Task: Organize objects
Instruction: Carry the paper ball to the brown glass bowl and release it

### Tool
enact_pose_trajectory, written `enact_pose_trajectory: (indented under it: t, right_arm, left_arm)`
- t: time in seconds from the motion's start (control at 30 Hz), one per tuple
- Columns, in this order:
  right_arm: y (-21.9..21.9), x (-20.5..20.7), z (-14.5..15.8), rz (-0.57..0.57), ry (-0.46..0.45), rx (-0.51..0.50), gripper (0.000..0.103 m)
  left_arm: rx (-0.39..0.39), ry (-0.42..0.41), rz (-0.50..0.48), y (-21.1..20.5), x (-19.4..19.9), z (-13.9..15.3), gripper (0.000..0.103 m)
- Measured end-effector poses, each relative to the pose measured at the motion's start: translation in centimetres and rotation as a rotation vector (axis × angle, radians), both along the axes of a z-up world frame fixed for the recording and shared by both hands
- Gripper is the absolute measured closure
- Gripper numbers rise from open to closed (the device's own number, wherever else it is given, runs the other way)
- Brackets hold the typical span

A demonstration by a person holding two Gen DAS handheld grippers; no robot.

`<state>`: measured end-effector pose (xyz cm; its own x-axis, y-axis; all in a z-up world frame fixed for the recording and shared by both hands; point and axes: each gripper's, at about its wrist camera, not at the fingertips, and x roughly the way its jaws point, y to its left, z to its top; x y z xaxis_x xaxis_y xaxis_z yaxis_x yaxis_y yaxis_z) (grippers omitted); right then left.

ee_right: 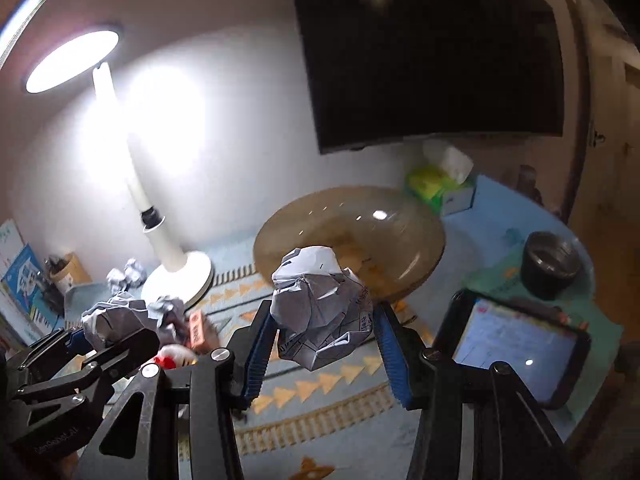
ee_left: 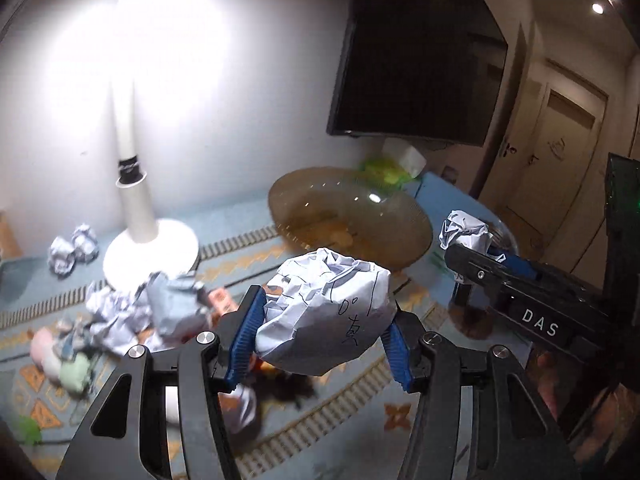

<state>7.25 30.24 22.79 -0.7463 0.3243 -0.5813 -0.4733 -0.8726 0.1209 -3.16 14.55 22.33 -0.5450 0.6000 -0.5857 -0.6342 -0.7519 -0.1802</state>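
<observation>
Left tool (ee_left: pixel 326 322): blue ribbed pads are clamping a crumpled white paper ball with handwriting (ee_left: pixel 328 316), part-way closed, squeezing it from both sides, clear of the counter.

Right tool (ee_right: pixel 324 320): blue pads are pinching a second crumpled white paper ball with printed lines (ee_right: pixel 320 308), about as far closed as its partner; that ball is riding high between the fingers, also off the counter.

Both at once: from the left wrist view the right tool (ee_left: pixel 480 248) is showing at the right with its ball (ee_left: pixel 464 228); from the right wrist view the left tool (ee_right: pixel 86 334) is sitting at the left, level with it.

Target, my read: a wide amber translucent glass bowl (ee_right: pixel 424 256) is lying straight ahead of both tools, just beyond the held balls, and it looks like the drop spot.

Nearer hand: the right one is appearing closer, its ball overlapping the bowl's near rim in its own view; the left ball is hanging just short of that rim.

Left behind: more crumpled paper balls (ee_left: pixel 120 316) are lying in a heap on the blue patterned counter (ee_right: pixel 320 420), beside the white round lamp base (ee_left: pixel 150 252).

Watch for: a dark-cased tablet with a lit screen (ee_right: pixel 516 340) standing close on the right.
</observation>
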Motion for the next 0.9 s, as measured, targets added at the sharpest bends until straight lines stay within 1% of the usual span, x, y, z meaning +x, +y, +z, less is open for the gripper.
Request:
enact_pose_trajectory:
  t: [0.1, 0.2, 0.27, 0.3, 0.33, 0.37, 0.4, 0.47, 0.53, 0.57, 0.7, 0.83, 0.9]
  right_arm:
    - [2.8, -1.6, 0.3, -0.042, -0.016, -0.023, 0.054]
    - [5.3, -3.5, -0.4, -0.074, -0.047, -0.05, 0.054]
    - [6.8, -4.6, -1.0, -0.09, -0.057, -0.082, 0.053]
    - [7.5, -5.0, -1.3, -0.098, -0.059, -0.095, 0.051]
    - [8.1, -5.3, -1.5, -0.102, -0.061, -0.106, 0.048]
    - [8.7, -6.0, -1.8, -0.1, -0.071, -0.12, 0.041]
    - [9.4, -6.3, -2.0, -0.108, -0.079, -0.129, 0.038]
    - [10.2, -6.6, -2.2, -0.113, -0.068, -0.14, 0.038]
    - [10.7, -6.4, -2.2, -0.123, -0.068, -0.145, 0.038]
    - [10.6, -6.1, -2.2, -0.115, -0.06, -0.154, 0.037]
    - [8.7, -4.7, -1.7, -0.08, -0.043, -0.142, 0.037]
    - [4.4, -3.3, -0.9, -0.001, -0.03, -0.126, 0.038]
    - [1.7, -2.6, -0.8, 0.06, -0.023, -0.12, 0.038]
  left_arm:
    - [0.017, -0.039, 0.003, 3.5, -3.2, -0.2, 0.05]
    - [0.014, -0.077, 0.013, 6.2, -6.4, -1.3, 0.05]
    - [0.005, -0.088, 0.024, 7.9, -7.8, -2.0, 0.049]
    - [-0.002, -0.093, 0.033, 8.6, -8.6, -2.3, 0.048]
    - [0.002, -0.101, 0.038, 9.1, -9.1, -2.6, 0.042]
    - [0.01, -0.114, 0.032, 9.5, -9.6, -3.0, 0.035]
    - [0.01, -0.124, 0.04, 9.8, -10.2, -3.2, 0.034]
    - [0.022, -0.16, 0.031, 10.1, -11.1, -3.6, 0.03]
    - [0.03, -0.178, 0.034, 9.5, -10.9, -3.7, 0.03]
    - [0.035, -0.172, 0.035, 9.1, -10.6, -3.6, 0.03]
    - [0.048, -0.109, 0.056, 6.2, -8.2, -2.0, 0.03]
    - [0.074, -0.043, 0.098, 2.5, -4.9, -0.1, 0.03]
    - [0.084, -0.011, 0.129, -0.2, -2.7, 0.5, 0.027]
